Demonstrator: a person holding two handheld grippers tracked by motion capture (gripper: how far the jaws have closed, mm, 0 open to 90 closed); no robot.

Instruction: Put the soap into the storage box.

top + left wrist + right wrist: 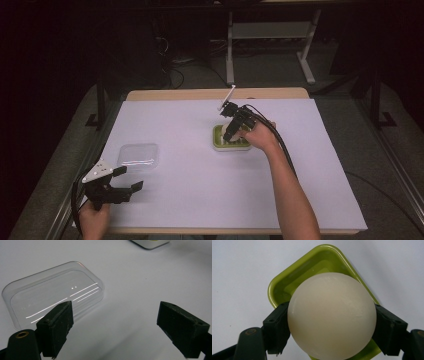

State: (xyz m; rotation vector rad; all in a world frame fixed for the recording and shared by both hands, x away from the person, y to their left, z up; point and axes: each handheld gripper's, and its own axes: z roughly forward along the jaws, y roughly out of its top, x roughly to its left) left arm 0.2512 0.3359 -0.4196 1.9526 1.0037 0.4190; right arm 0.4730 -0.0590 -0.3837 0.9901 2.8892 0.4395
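High view: a table covered by a white sheet (200, 180), with the person's forearms entering from the near edge. The right gripper (231, 131) is held over a green tray (218, 141) lying right of centre toward the far side of the table. The left gripper (131, 179) rests low at the near left corner, well apart from the tray, with a clear plastic lid (138, 155) lying flat just beyond it.

Right gripper view: the right gripper (331, 326) grasps a cream-white ball (331, 315), the two black jaws pressing on its opposite flanks. The ball sits directly in front of the green tray (287, 287), whose rounded corner and raised rim frame it from behind; whether the ball hangs just above the tray floor or already touches it cannot be judged from this angle. The tray's interior appears glossy and of the same green as its rim.

Left gripper view: the left gripper (115, 322) stands with its jaws wide apart and nothing between them. The clear plastic lid (50, 292) lies on the white sheet (140, 285) ahead of the left-hand jaw, near it, with bright reflections streaking across its top. A corner of the green tray (150, 243) is visible at the far edge.
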